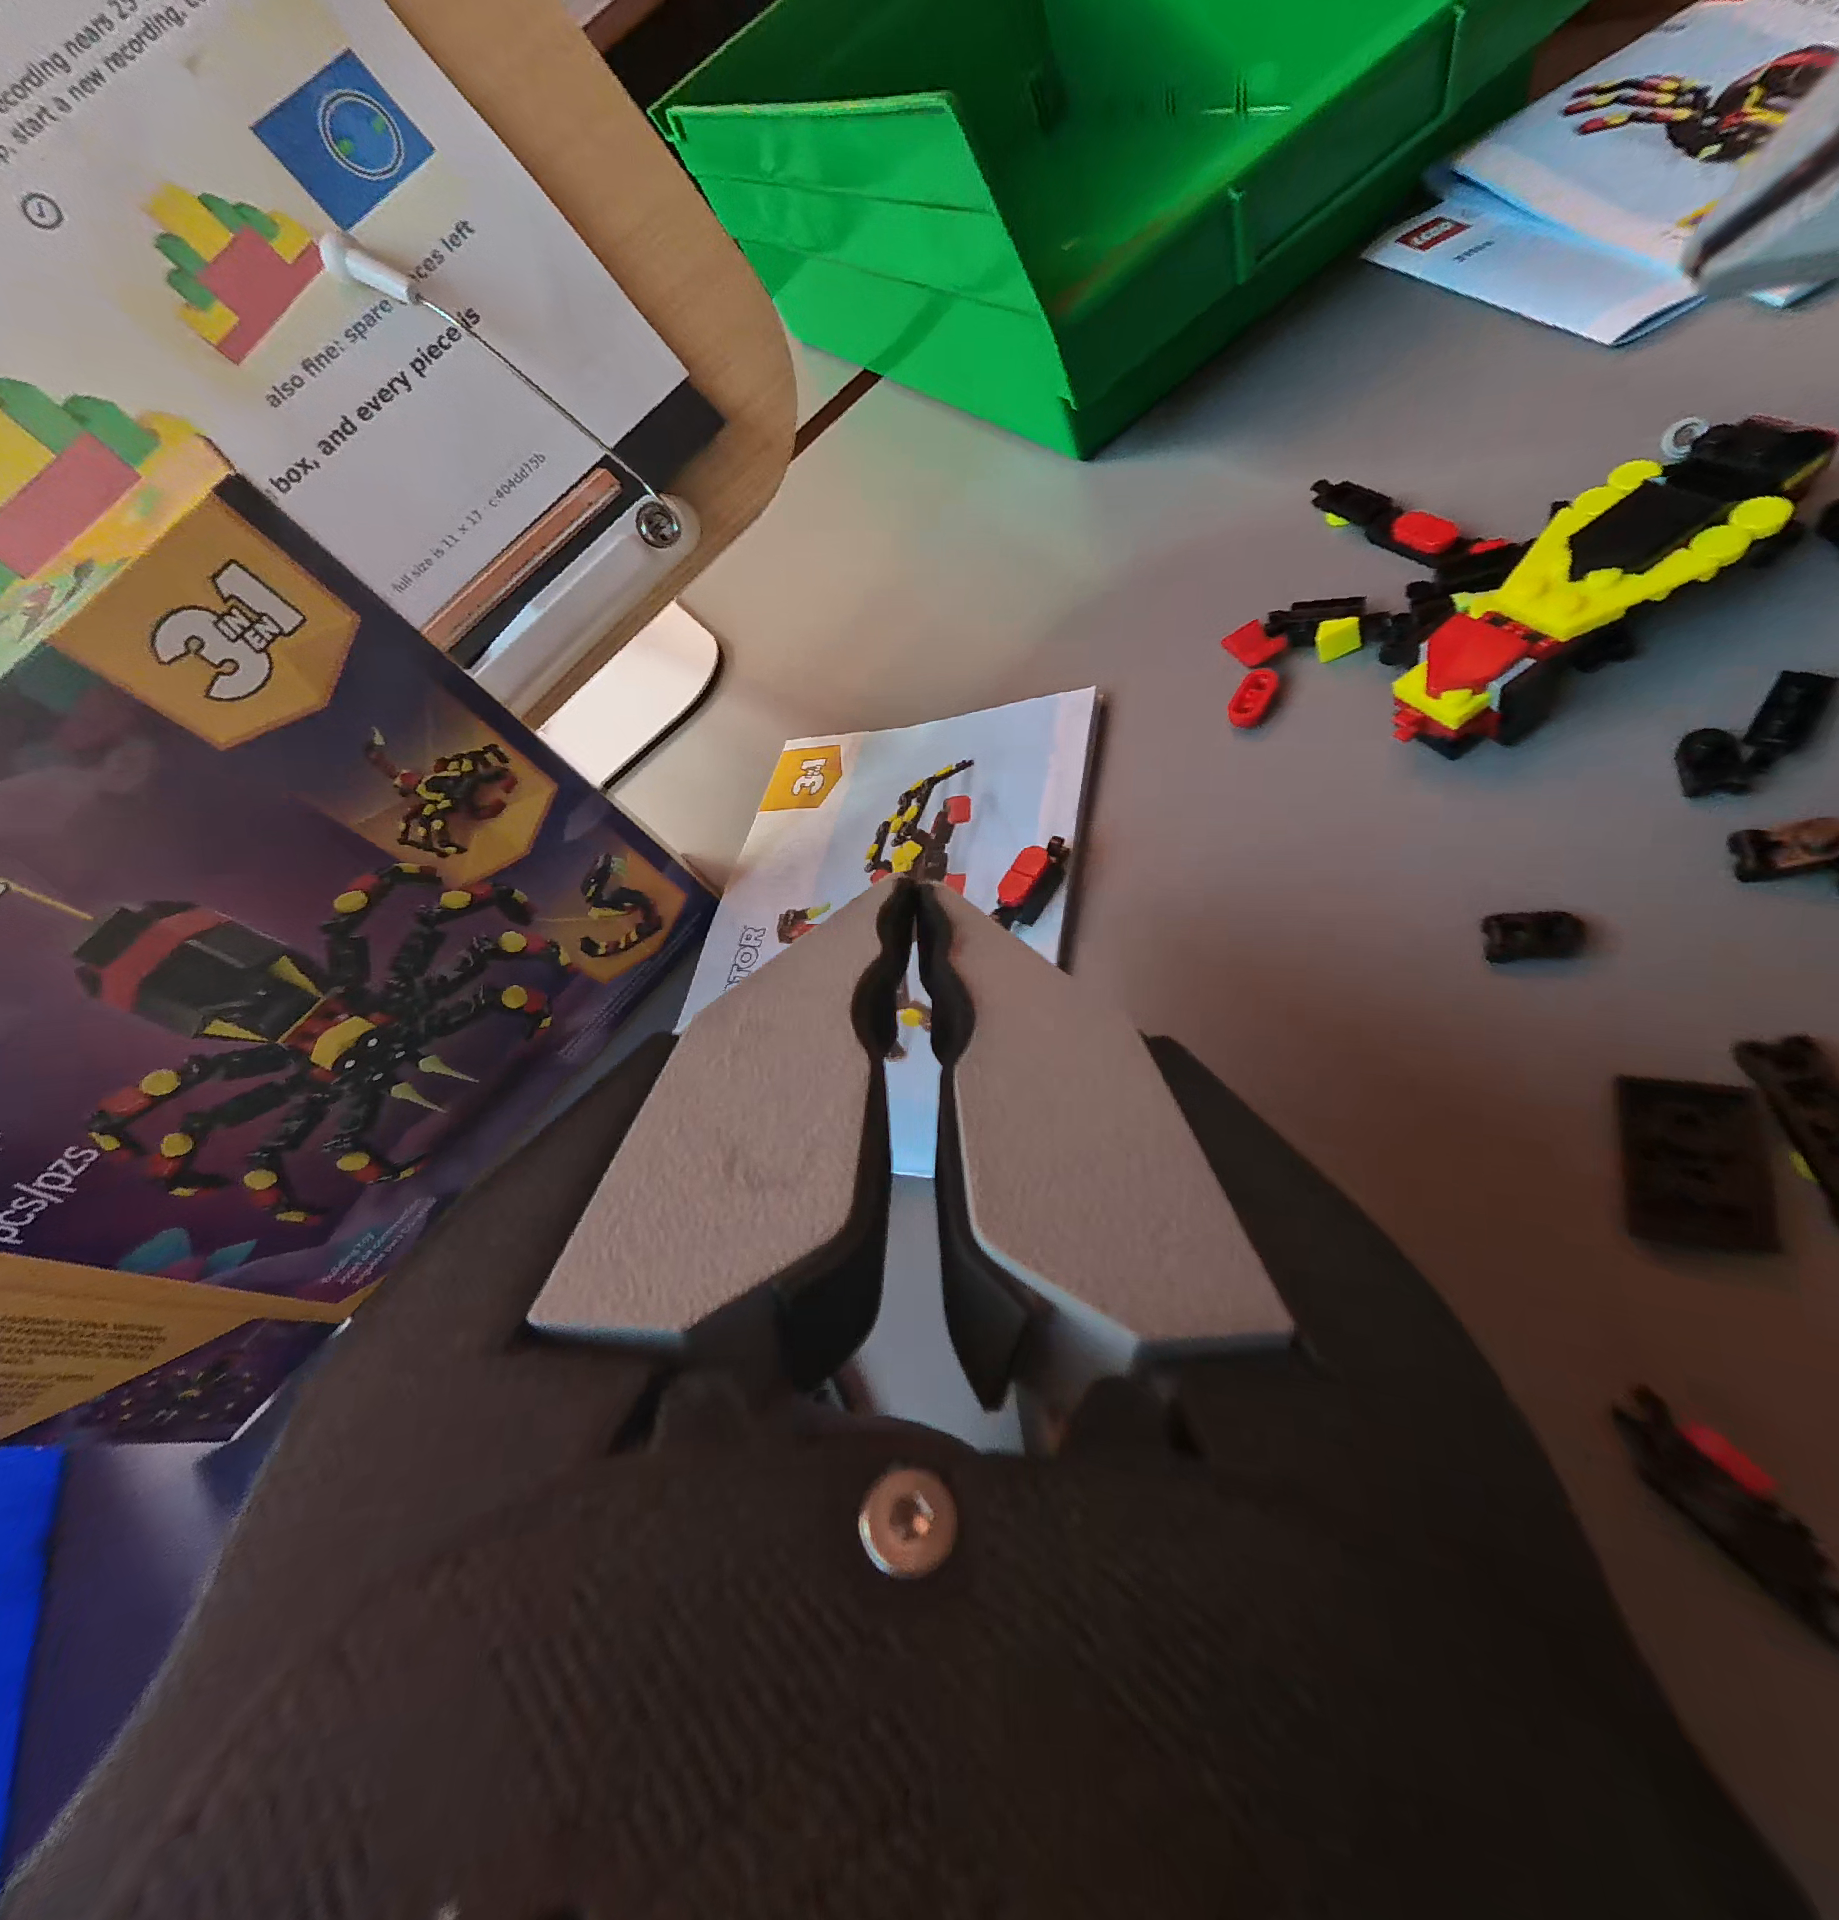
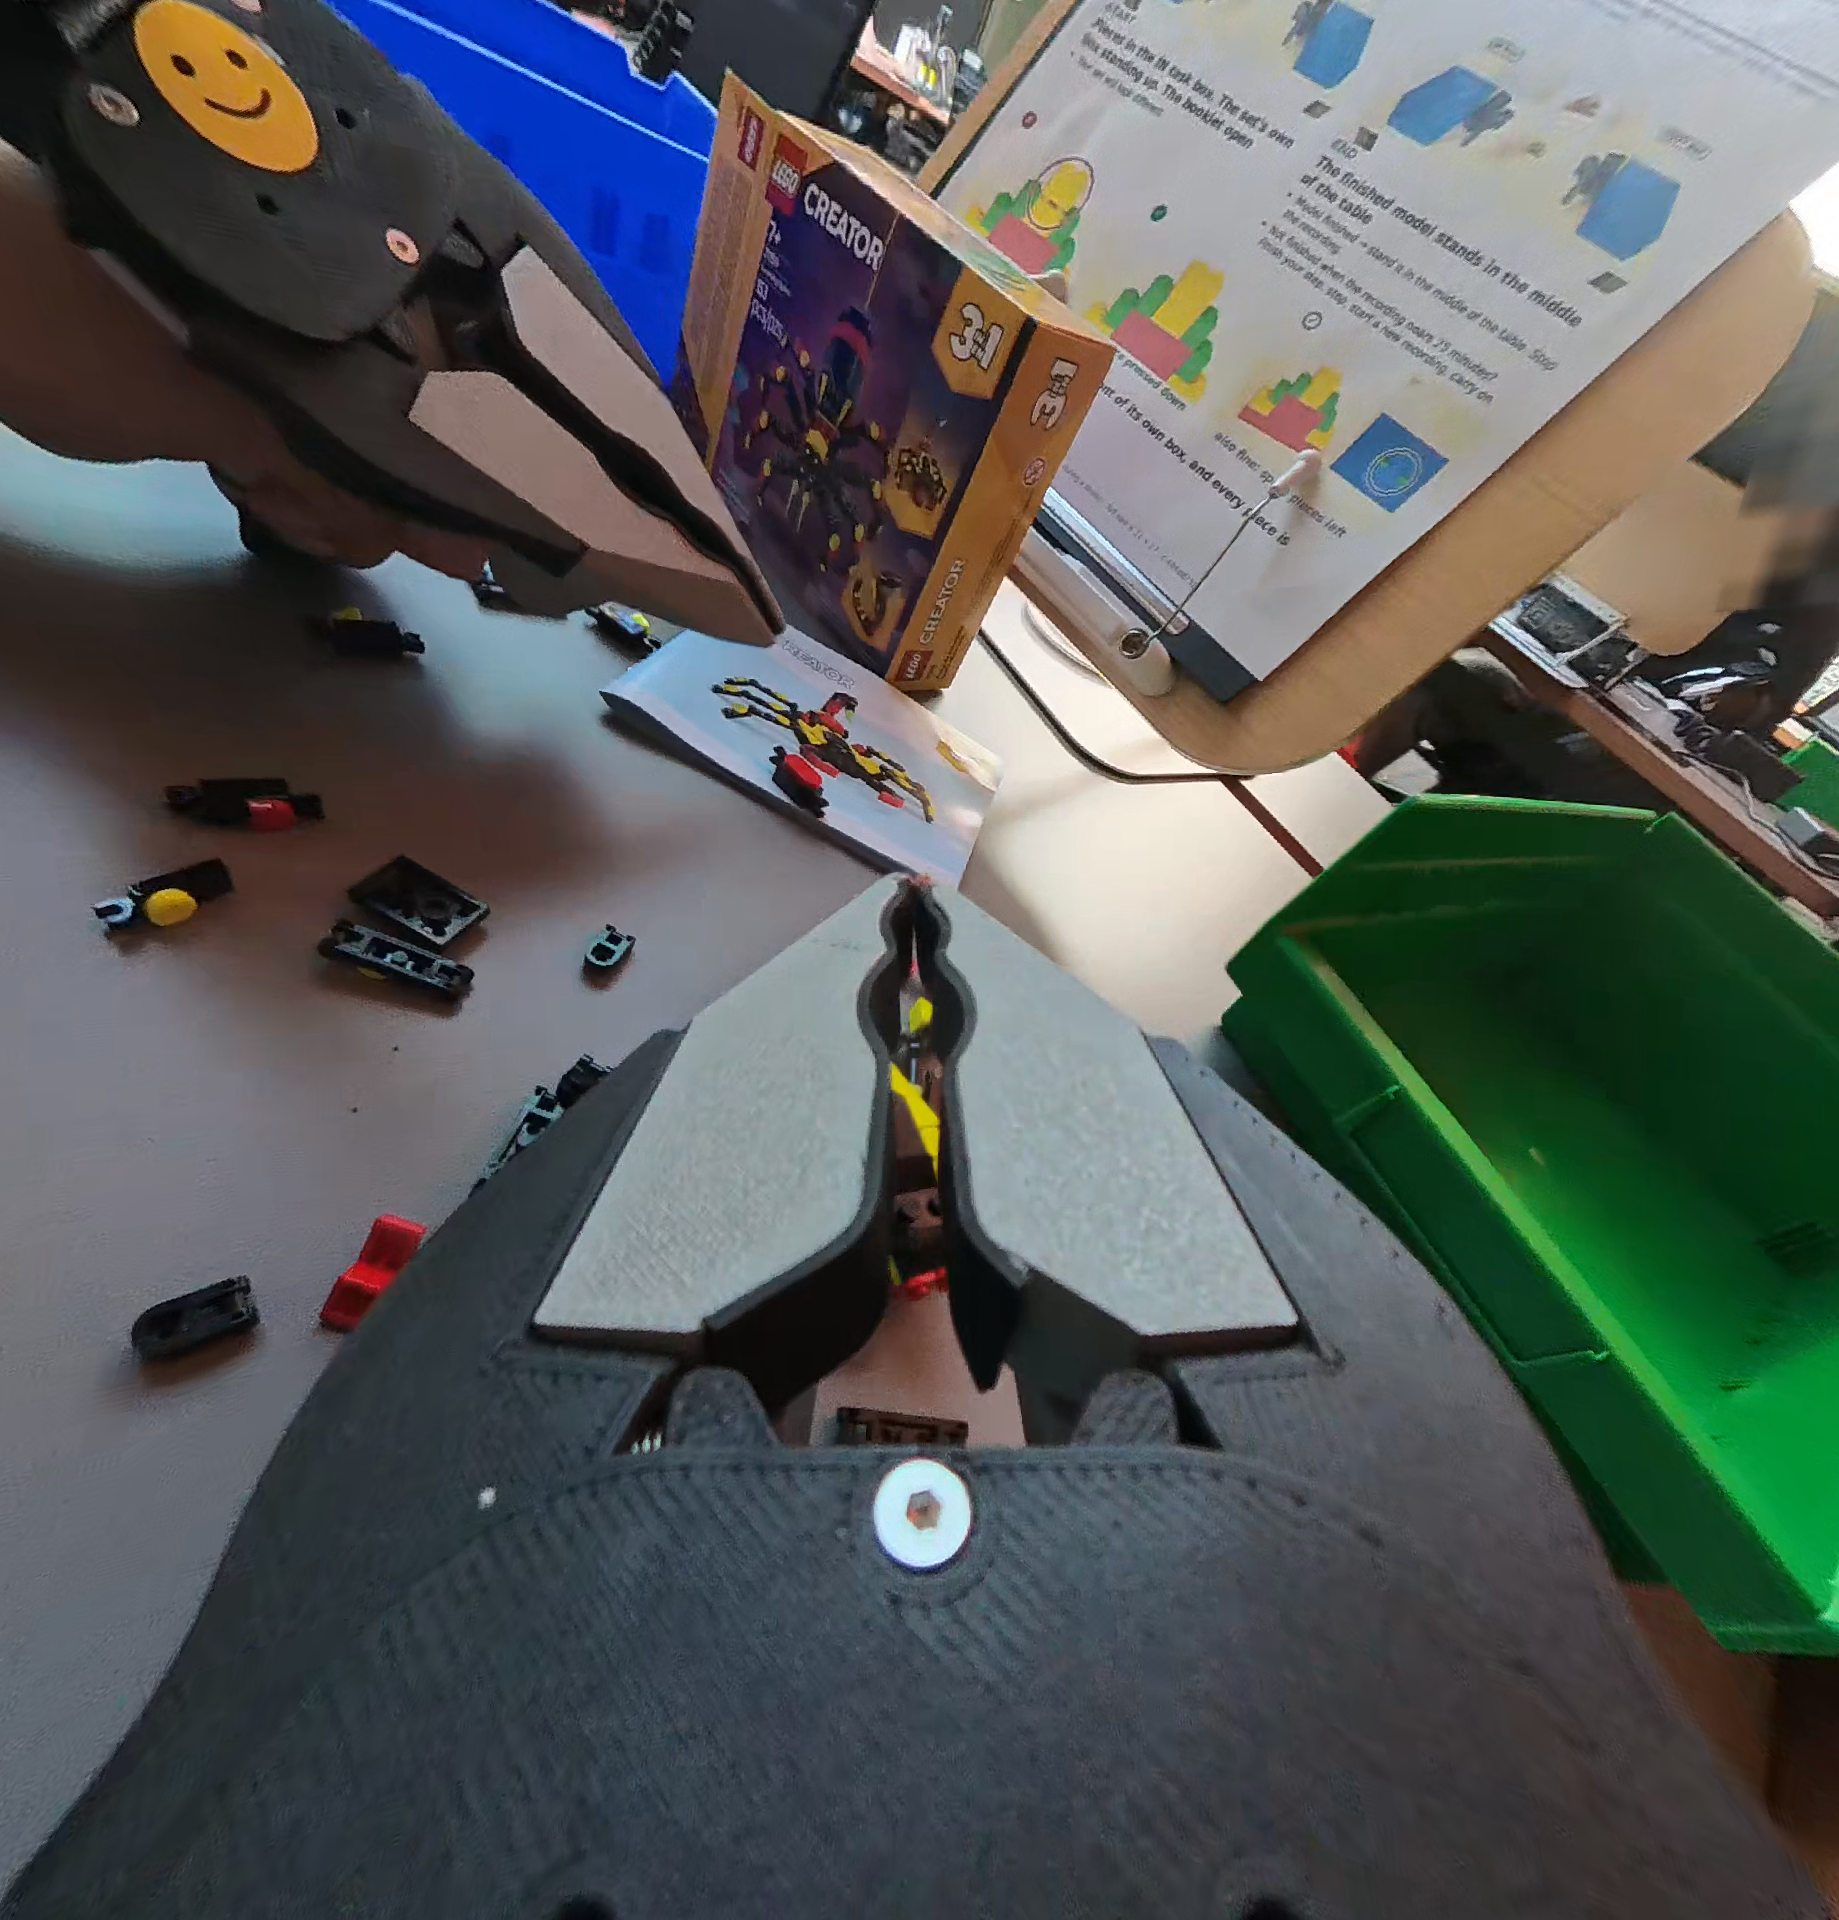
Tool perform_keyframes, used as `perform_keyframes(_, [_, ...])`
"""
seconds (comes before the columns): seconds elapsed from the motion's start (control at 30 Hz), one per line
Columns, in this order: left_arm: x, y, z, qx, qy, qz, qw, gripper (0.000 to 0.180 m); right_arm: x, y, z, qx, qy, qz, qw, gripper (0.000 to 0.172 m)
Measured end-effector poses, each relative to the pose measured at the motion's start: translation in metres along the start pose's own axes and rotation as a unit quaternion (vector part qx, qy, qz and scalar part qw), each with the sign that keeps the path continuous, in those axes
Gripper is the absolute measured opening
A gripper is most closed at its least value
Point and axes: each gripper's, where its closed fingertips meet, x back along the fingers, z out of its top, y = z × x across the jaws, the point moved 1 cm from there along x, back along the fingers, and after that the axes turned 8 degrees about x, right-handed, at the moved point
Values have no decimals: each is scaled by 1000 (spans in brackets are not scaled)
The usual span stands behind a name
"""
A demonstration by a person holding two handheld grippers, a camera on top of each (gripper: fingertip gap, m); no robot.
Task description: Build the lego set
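Now your left gripper (image 1: 910, 883) is closed, its black tips meeting with nothing between them, above the instruction booklet (image 1: 1008, 790) lying flat on the grey table (image 1: 1258, 935). Just left of the booklet stands the purple and yellow toy box (image 1: 302, 935). Your right gripper (image 2: 913, 885) is closed too, tips together near the booklet's corner; coloured bricks show below through the slit behind the tips, and I cannot tell whether they are touched. To its right sits the green bin (image 2: 1580, 1143). Loose black, red and yellow bricks (image 2: 395, 935) lie scattered at its left, and a half-built yellow and red model (image 1: 1580, 592) lies well apart.
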Motion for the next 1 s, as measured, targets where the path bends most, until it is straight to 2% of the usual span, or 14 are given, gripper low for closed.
perform_keyframes(0.2, [0, -5, -1, 5, 2, 5, 1000, 0, -2, 8, -20, 6, -36, -29, 999, 0])
perform_keyframes(0.33, [2, -5, -1, -7, 5, 0, 1000, 0, 8, 30, -26, -4, -31, -85, 996, 0])
perform_keyframes(0.67, [9, 2, 4, -13, 28, -33, 999, 6, 39, 74, -35, -134, 28, -151, 979, 0])
perform_keyframes(0.83, [7, 3, 2, -23, 24, -29, 999, 5, 42, 78, -37, -156, 32, -154, 975, 0])
perform_keyframes(1.0, [7, 1, 0, -18, 21, -29, 999, 5, 37, 72, -35, -185, 40, -122, 974, 0])
